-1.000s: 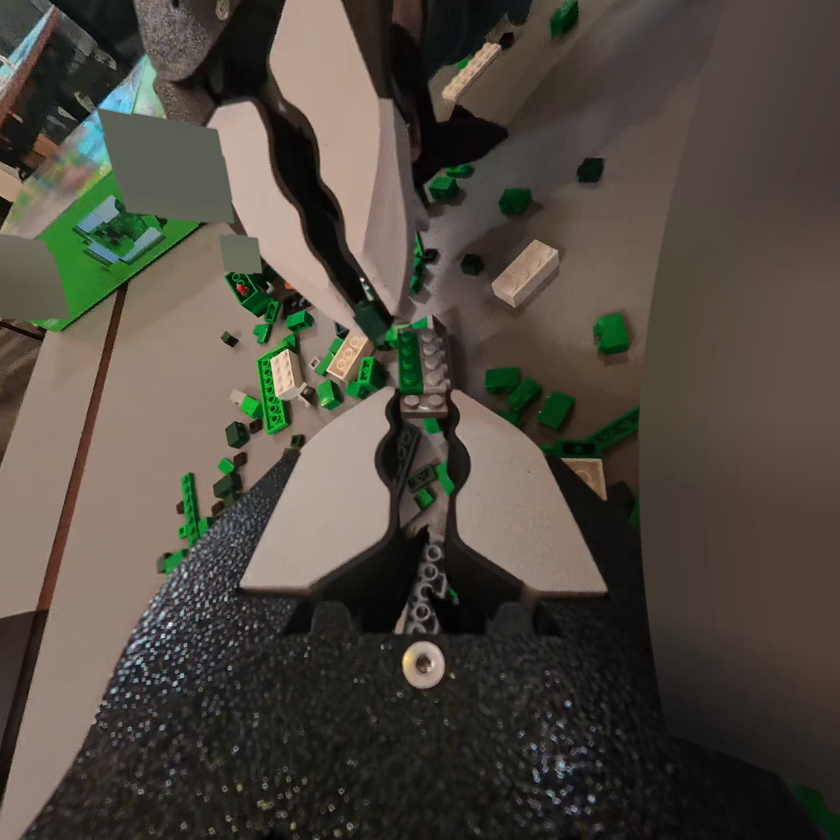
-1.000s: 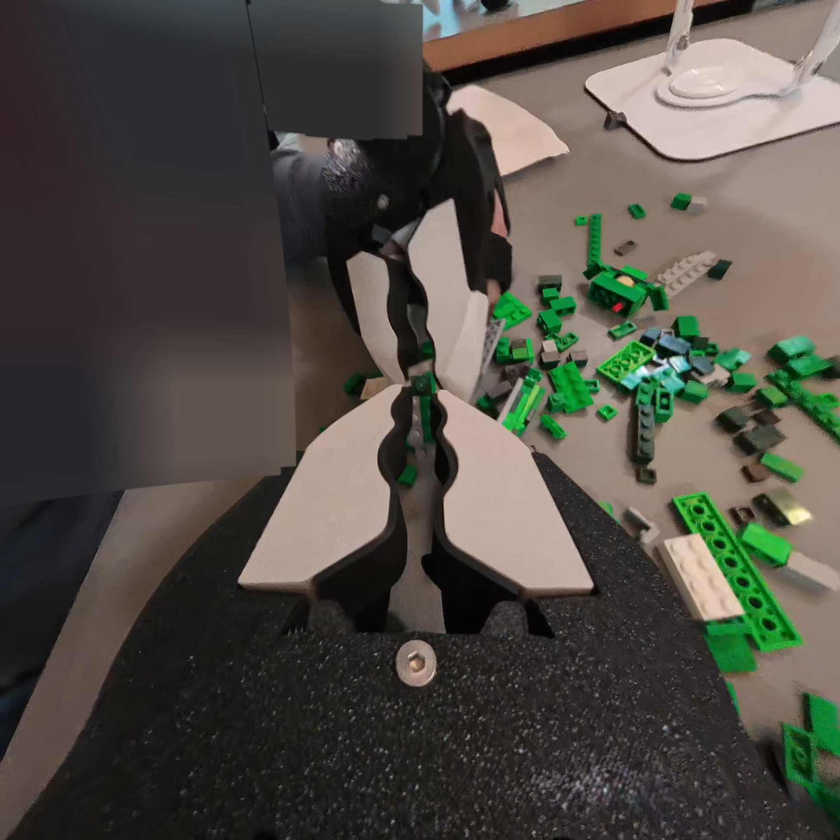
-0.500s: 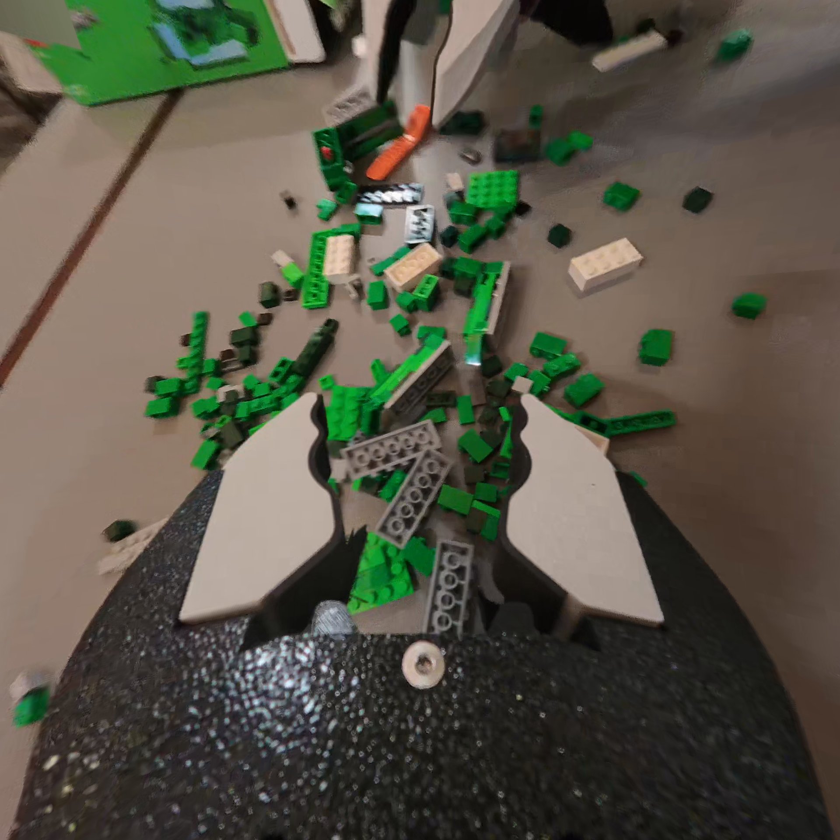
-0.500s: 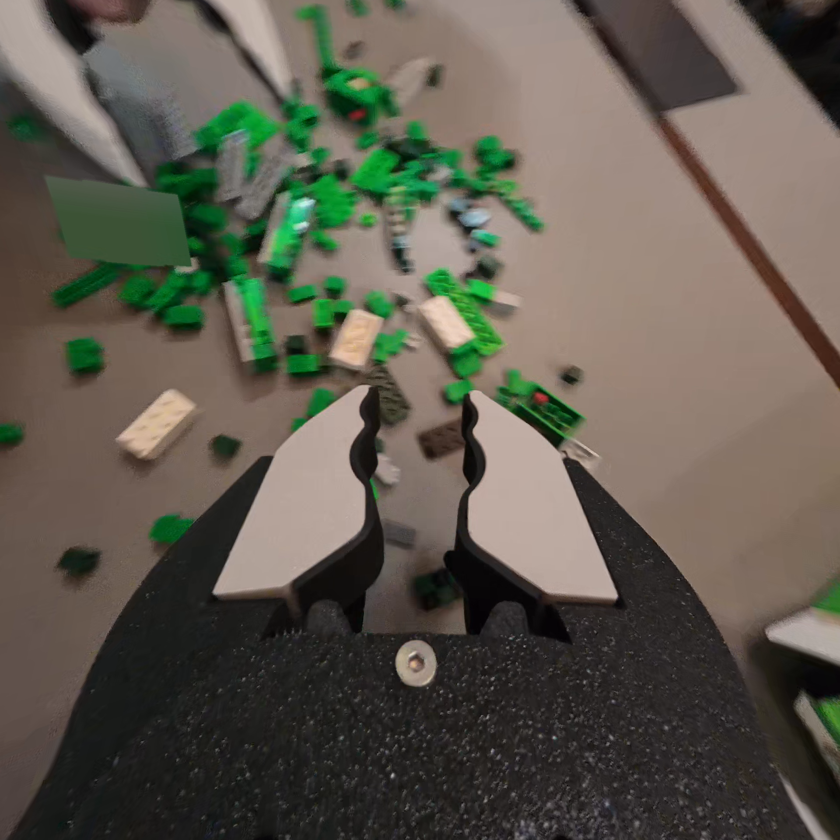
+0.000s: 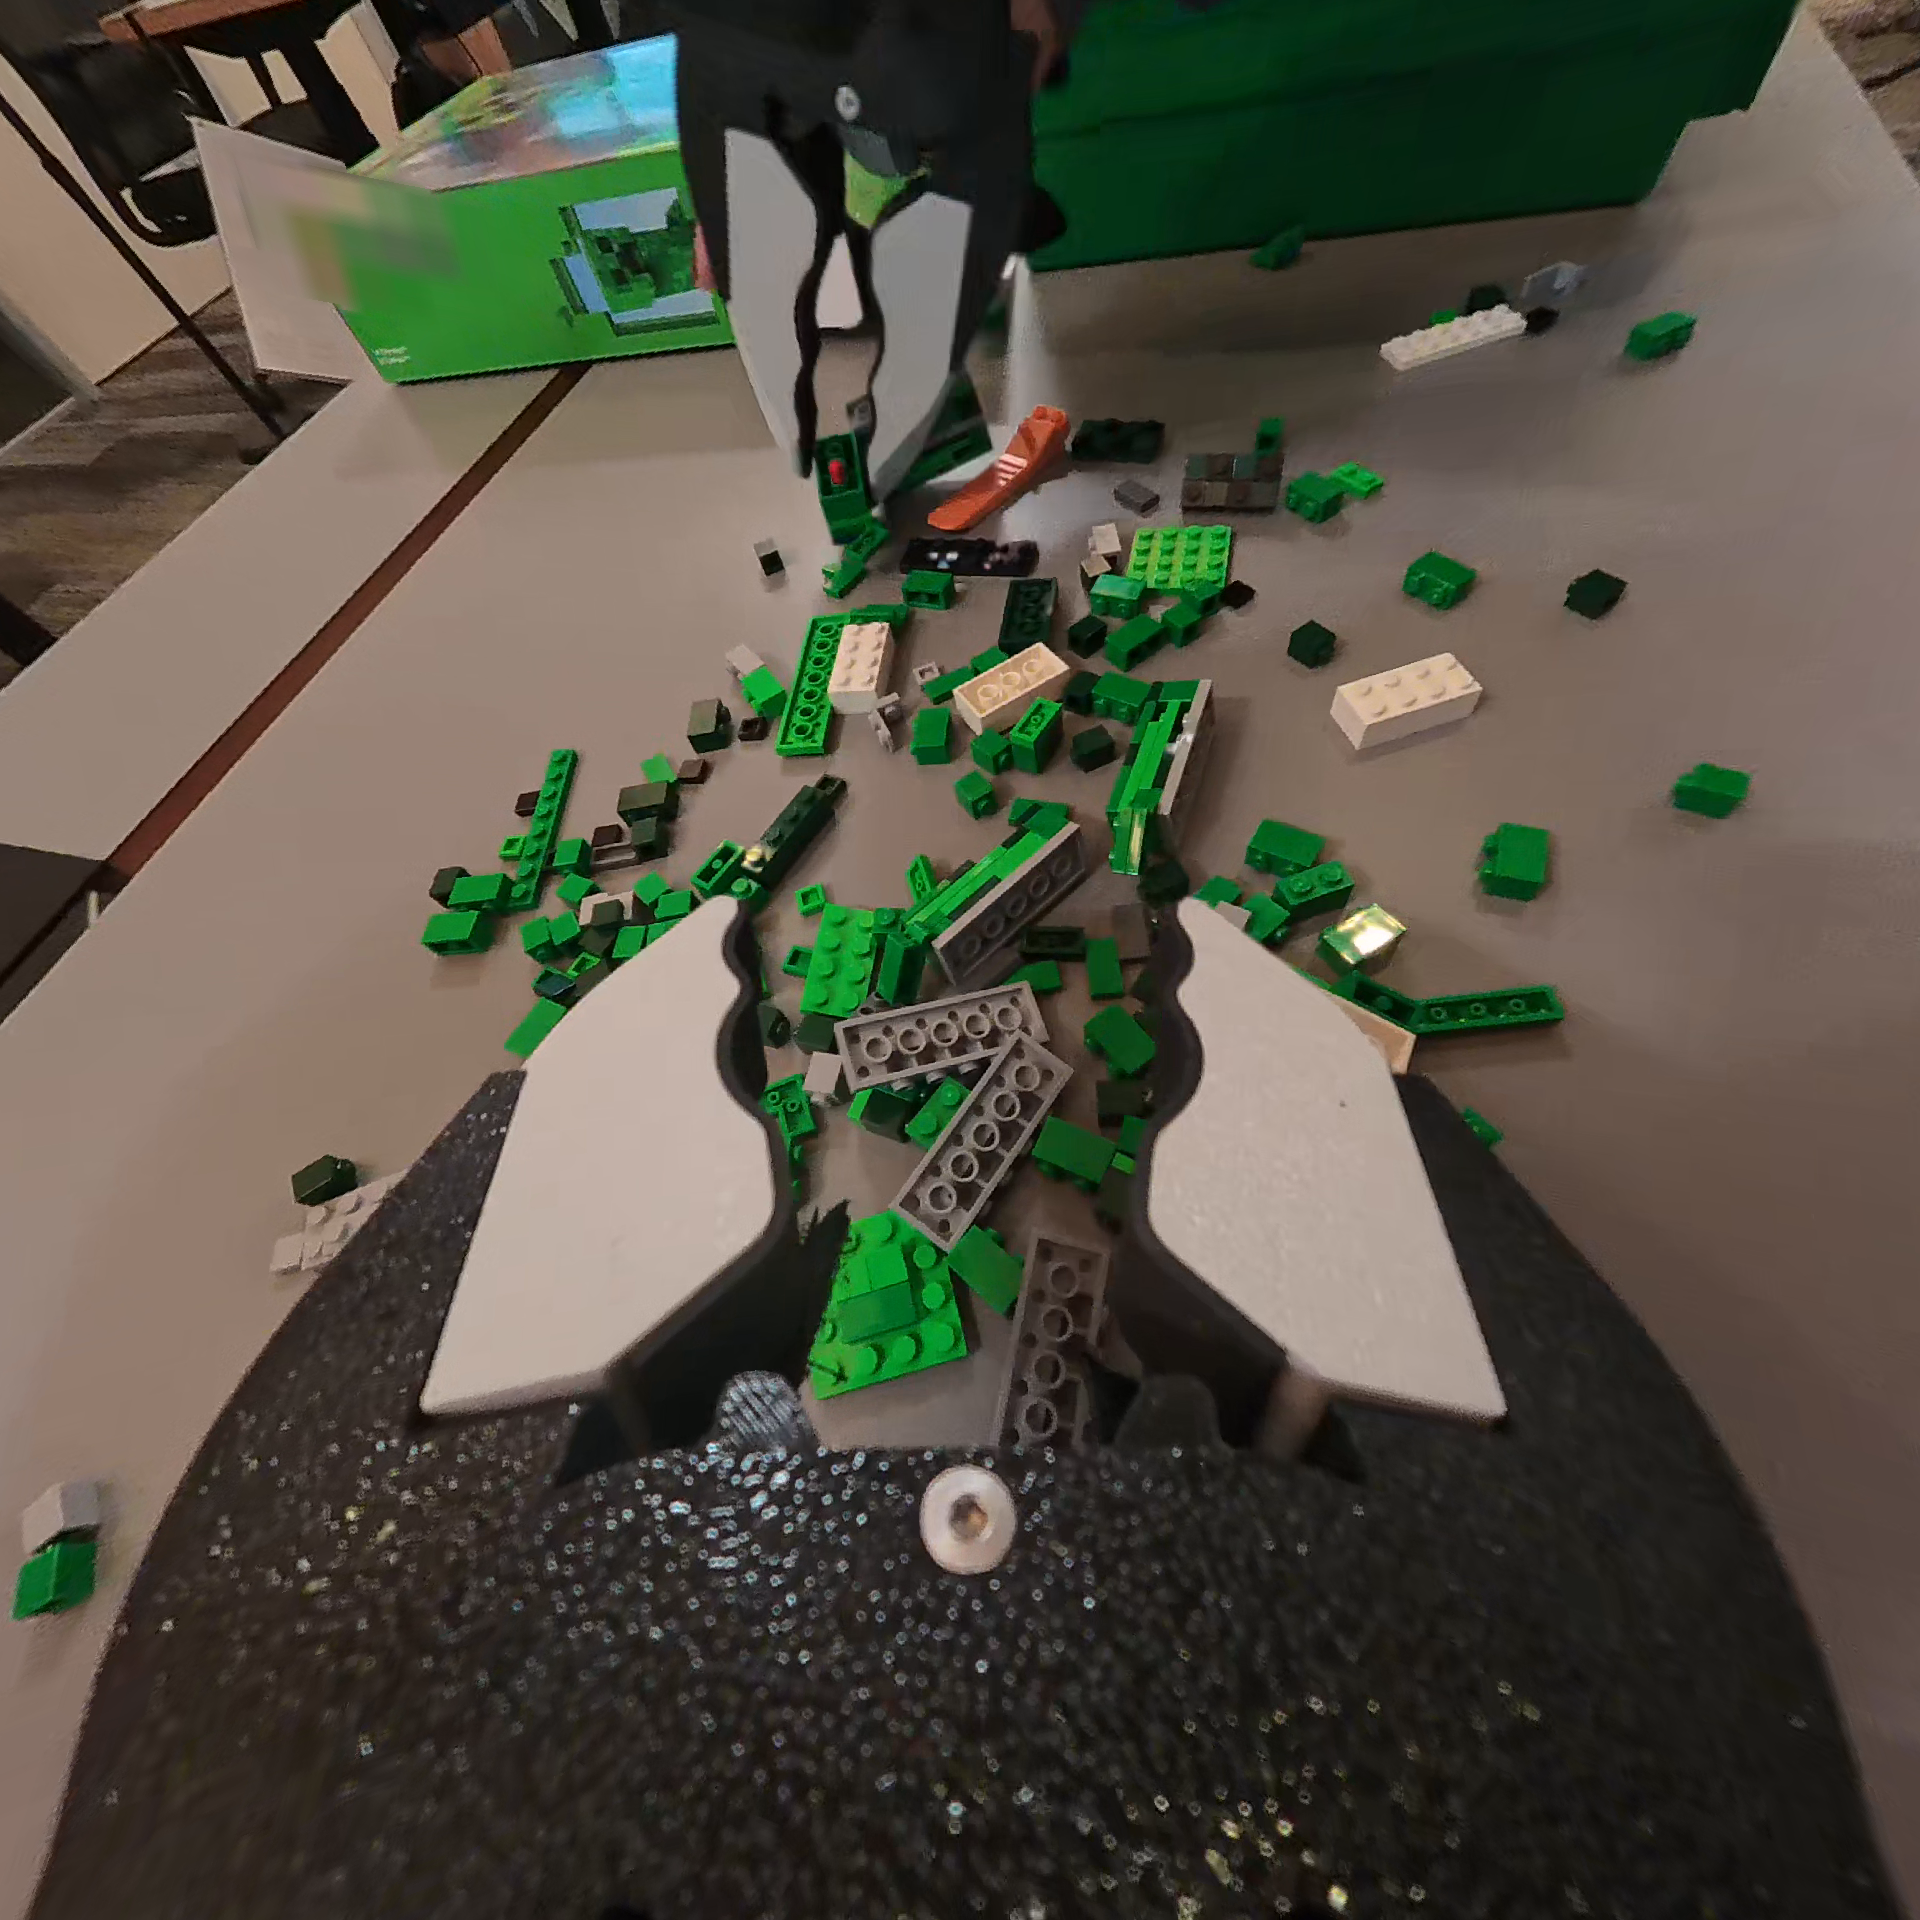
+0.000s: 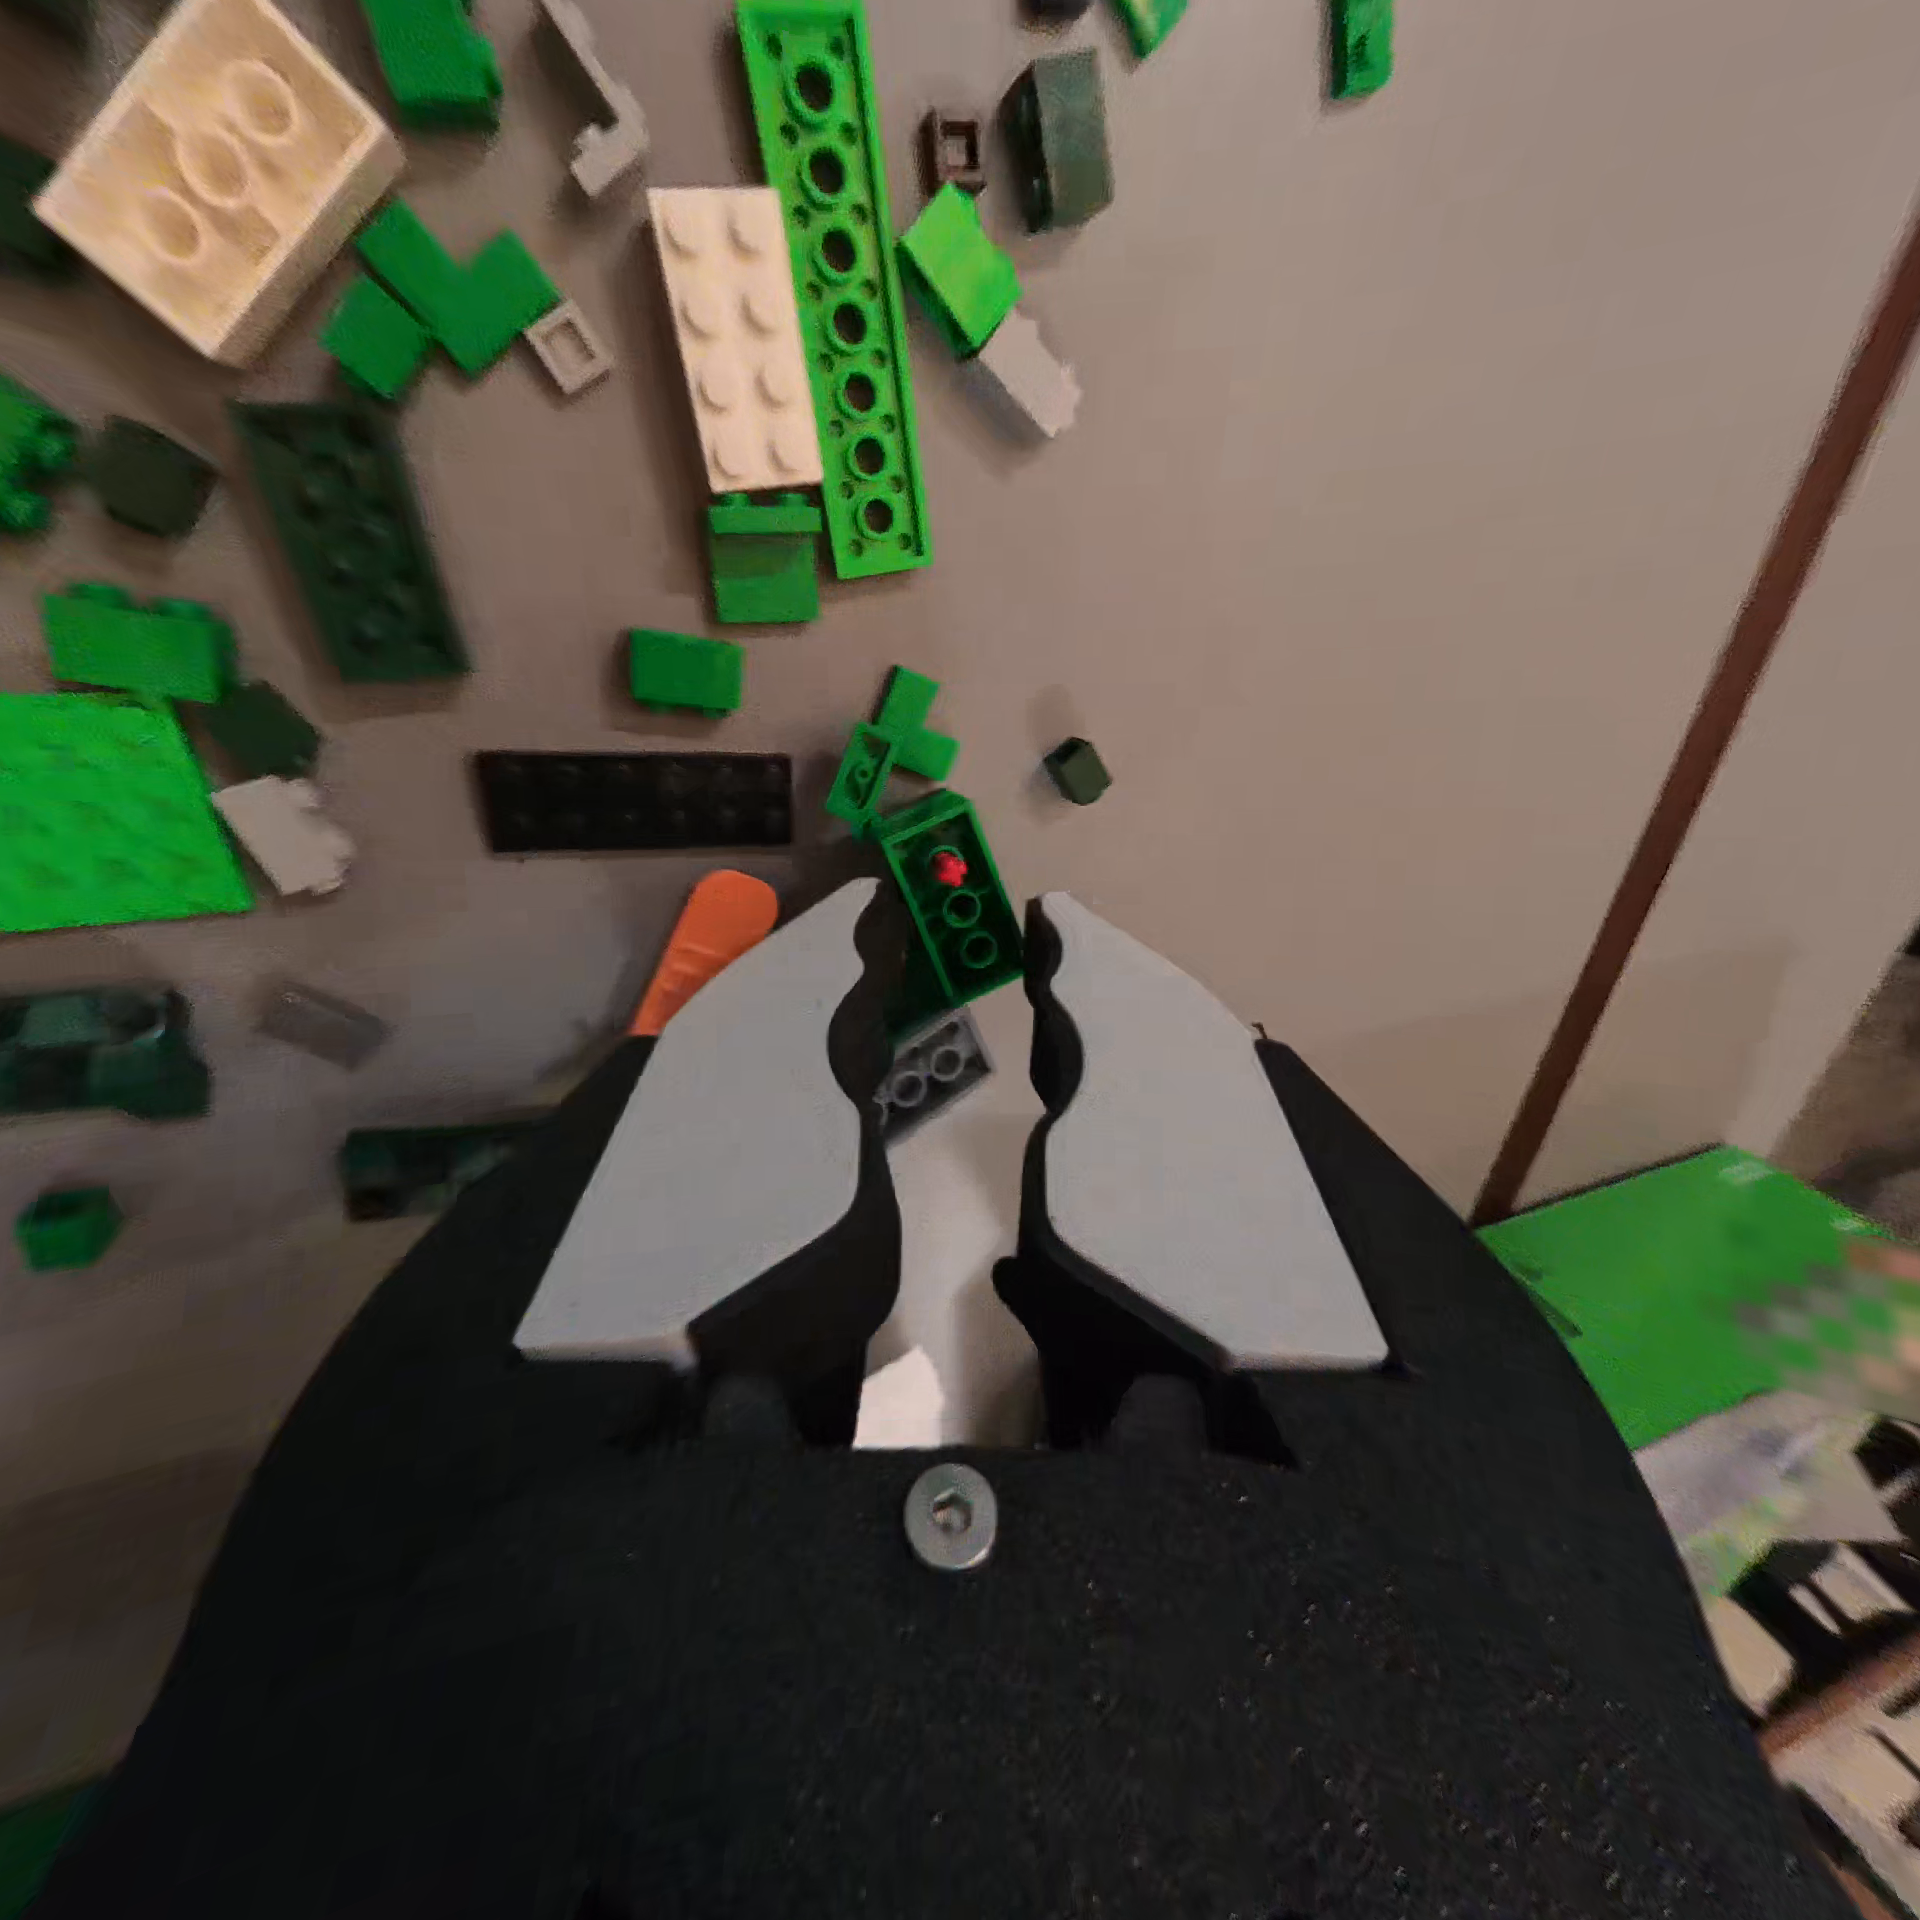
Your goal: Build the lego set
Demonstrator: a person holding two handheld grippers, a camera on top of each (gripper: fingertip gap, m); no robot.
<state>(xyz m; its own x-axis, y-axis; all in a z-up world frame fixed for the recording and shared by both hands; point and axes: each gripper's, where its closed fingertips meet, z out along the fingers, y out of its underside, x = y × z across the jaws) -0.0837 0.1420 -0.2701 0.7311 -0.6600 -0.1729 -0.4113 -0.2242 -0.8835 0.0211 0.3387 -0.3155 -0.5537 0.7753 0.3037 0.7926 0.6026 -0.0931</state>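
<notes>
Right gripper [image 6: 951, 914] is parted, straddling the green brick with a red stud [image 6: 951, 899] on the counter [image 6: 1351, 520]; the brick's long axis runs slightly skewed to the fingers, near end between the tips. Left gripper [image 5: 956, 935] hangs spread wide and empty over the grey plates [image 5: 940, 1034], so right is nearer.

Left gripper [image 5: 956, 935] jaws wide apart above grey plates [image 5: 940, 1032] and scattered green bricks [image 5: 1122, 717] on grey table [image 5: 260, 1039]. Far side: right gripper [image 5: 844, 468] tips straddle a green brick with red stud [image 5: 837, 480]. Orange piece [image 5: 1003, 470] just beside it. Green box [image 5: 520, 260] behind.
</notes>
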